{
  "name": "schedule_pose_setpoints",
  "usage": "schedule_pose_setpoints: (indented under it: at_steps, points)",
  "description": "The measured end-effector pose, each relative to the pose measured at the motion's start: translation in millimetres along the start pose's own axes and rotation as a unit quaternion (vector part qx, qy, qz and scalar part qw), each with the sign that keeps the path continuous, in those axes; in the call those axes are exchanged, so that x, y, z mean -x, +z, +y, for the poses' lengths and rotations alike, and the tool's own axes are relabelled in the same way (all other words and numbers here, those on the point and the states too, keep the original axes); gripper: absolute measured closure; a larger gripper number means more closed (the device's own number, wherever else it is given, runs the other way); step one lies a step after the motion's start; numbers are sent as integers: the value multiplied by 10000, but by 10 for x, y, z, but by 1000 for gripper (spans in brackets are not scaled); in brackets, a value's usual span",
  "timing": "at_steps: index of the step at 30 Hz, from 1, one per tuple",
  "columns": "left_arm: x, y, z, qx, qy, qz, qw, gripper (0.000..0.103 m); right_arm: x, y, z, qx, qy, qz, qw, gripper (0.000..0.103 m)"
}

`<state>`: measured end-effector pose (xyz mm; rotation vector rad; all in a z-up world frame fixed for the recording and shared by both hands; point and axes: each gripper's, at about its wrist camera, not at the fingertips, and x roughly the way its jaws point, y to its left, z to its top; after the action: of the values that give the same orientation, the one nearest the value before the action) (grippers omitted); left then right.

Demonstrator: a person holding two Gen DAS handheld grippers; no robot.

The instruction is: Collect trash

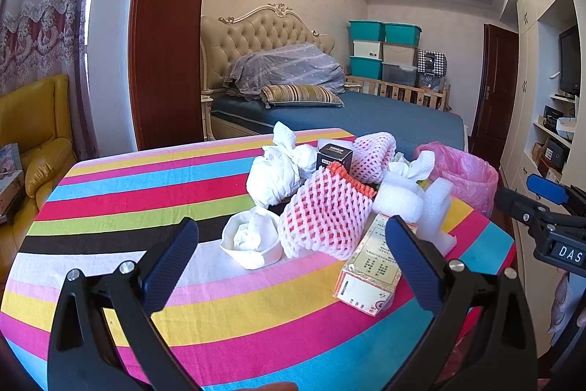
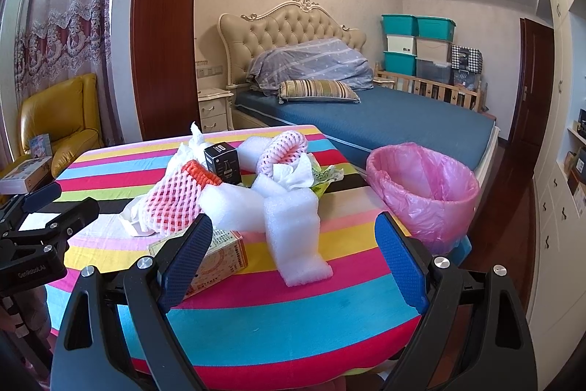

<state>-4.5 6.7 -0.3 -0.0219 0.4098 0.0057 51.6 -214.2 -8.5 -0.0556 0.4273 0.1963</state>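
The trash sits heaped on my striped surface (image 1: 146, 193), and the pile's anchor is the pink foam fruit net (image 1: 322, 218) with orange showing through its mesh. Touching that net on its left is a crumpled white paper cup (image 1: 252, 240) stuffed with tissue; behind the net, a wad of white tissue (image 1: 271, 174) and a small black box (image 1: 334, 156) standing upright. A second pink foam net (image 1: 373, 154) curls just beyond the black box. To the right of the first net, white foam wrap (image 2: 293, 229) drapes down toward the near edge of the surface, and a yellow-and-orange printed carton (image 1: 370, 270) lies tilted just in front of the net, partly under it.

My left claw (image 1: 293, 255) hovers over the near side of the surface, fingers spread wide, nothing between them, pointing at the paper cup and the net. My right claw (image 2: 293, 255) is just as wide apart and empty, with the foam wrap's lower end lying ahead between its fingers and the carton just beside its left finger.

Right of the pile, past the surface's edge, stands the bin lined with a pink bag (image 2: 425, 185), mouth open. Beyond the pile: a bed (image 2: 384, 127) with blue cover and tufted headboard, stacked teal storage boxes (image 2: 417, 24) by the far wall, a yellow armchair (image 2: 62, 120) to the left.
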Motion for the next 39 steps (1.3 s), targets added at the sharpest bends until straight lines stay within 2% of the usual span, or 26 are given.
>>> schedule_pose_setpoints:
  at_steps: [39]
  points:
    - [15,-7,-31,10,-38,14,10000,4,9,3,-26,-51,18,75,10000,18]
